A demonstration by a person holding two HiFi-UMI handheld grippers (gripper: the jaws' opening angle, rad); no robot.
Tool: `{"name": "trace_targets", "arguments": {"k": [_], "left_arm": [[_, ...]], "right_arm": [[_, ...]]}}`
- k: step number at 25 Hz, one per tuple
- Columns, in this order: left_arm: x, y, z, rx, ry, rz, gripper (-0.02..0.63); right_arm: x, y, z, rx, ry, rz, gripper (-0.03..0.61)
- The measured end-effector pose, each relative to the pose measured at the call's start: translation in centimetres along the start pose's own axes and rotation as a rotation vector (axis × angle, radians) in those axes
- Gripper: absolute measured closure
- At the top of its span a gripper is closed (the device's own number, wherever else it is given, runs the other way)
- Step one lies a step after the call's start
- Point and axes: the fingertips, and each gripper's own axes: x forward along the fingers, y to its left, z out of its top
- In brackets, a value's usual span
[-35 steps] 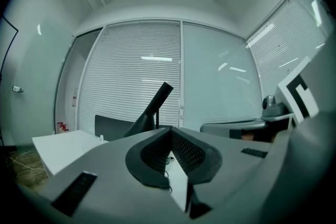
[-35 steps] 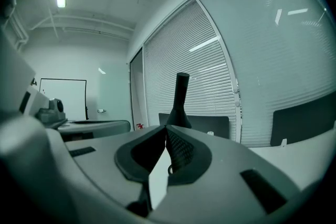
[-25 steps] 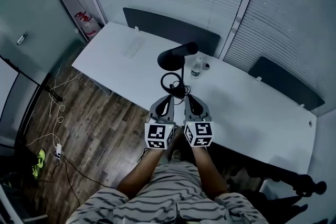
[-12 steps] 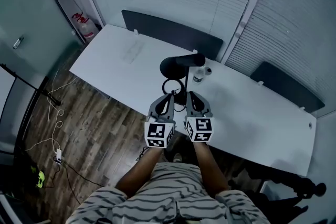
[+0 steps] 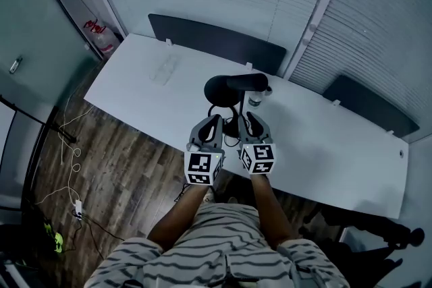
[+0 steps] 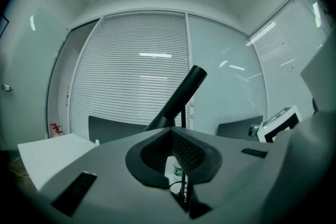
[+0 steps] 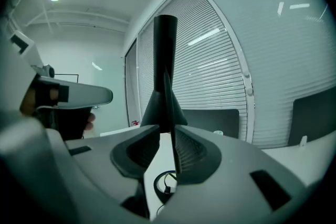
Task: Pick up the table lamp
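Approach step: the black table lamp (image 5: pixel 233 85) stands mid-frame on the white table (image 5: pixel 145 88), just beyond both tools. The left gripper (image 5: pixel 214 121) has its jaws together. The right gripper (image 5: pixel 249 118) is opening, nothing pinched. Next it likely needs to straddle the stem, then clamp.

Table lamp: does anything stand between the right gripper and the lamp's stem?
Nothing visible does. The right gripper has its fingers opening, and the stem of the table lamp shows straight through the gap. The bottle stands beyond the lamp, and the coiled cable lies low by its base.
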Motion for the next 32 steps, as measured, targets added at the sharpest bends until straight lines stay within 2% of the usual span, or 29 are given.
{"name": "trace_targets", "arguments": {"k": [9, 13, 14, 16, 20, 32], "left_arm": [[1.5, 1.2, -0.4, 0.021, 0.010, -0.009, 0.606], [1.8, 1.9, -0.5, 0.023, 0.013, -0.004, 0.606], [1.8, 2.1, -0.7, 0.023, 0.016, -0.001, 0.606], [2.0, 2.2, -0.7, 0.030, 0.014, 0.004, 0.606], [1.8, 2.4, -0.2, 0.047, 0.005, 0.009, 0.606], [1.0, 3.5, -0.6, 0.038, 0.012, 0.046, 0.606]], "right_arm": [[3.1, -1.0, -1.5, -0.009, -0.015, 0.040, 0.457], [4.1, -1.5, -2.0, -0.069, -0.005, 0.023, 0.457], [4.2, -1.5, -2.0, -0.084, -0.005, 0.021, 0.463], [4.3, -1.5, -2.0, -0.108, -0.013, 0.028, 0.527], [4.3, -1.4, -1.8, -0.096, -0.041, 0.051, 0.532], [4.5, -0.5, -1.0, -0.048, -0.020, 0.040, 0.535]]}}
